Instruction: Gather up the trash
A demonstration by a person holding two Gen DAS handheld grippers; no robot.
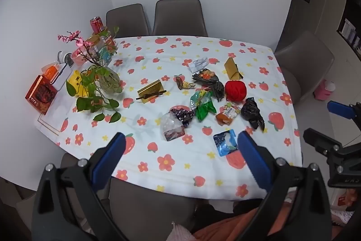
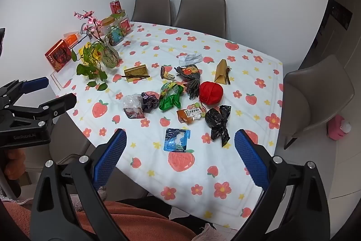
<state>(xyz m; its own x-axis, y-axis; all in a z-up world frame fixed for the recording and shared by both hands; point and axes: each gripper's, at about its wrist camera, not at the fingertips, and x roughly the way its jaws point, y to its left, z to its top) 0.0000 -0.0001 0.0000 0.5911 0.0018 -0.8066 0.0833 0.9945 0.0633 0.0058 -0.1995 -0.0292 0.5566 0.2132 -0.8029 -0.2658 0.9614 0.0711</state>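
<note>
Left tongs: my left gripper (image 1: 181, 146) hangs above the near edge of the table, its blue pads spread wide and holding nothing.
Right tongs: my right gripper (image 2: 180, 143) is also spread wide and empty, hovering over the near side of the table; the blue packet shows between its two pads.
Table: the tablecloth (image 1: 171, 55), white with strawberries and flowers, covers the table; grey chairs stand around it.
Trash cluster: it lies mid-table, at about 12 o'clock from both grippers.
Blue packet: the blue packet (image 2: 177, 139) lies flat, nearest to me, apart from the rest.
Black bag: the black plastic bag (image 2: 218, 123), knotted, sits at 1 o'clock from the blue packet.
Snack wrapper: the orange snack wrapper (image 2: 191, 114) lies just beside the black bag, at its 9 o'clock.
Green wrapper: the green wrapper (image 2: 170, 96) lies crumpled at 11 o'clock from the snack wrapper.
Clear bag: the clear plastic bag (image 2: 133, 105) touches a dark foil wrapper (image 2: 149, 101) at its 3 o'clock.
Red ball: the red yarn ball (image 2: 211, 92) sits at 12 o'clock from the black bag, near it.
Gold boxes: a flat gold box (image 2: 136, 72) lies at 10 o'clock in the cluster, and a triangular gold box (image 2: 222, 72) at 1 o'clock.
Plant: a potted vine (image 1: 101, 87) stands at the table's 9 o'clock side, with boxes and a red can (image 1: 97, 24) behind it.
</note>
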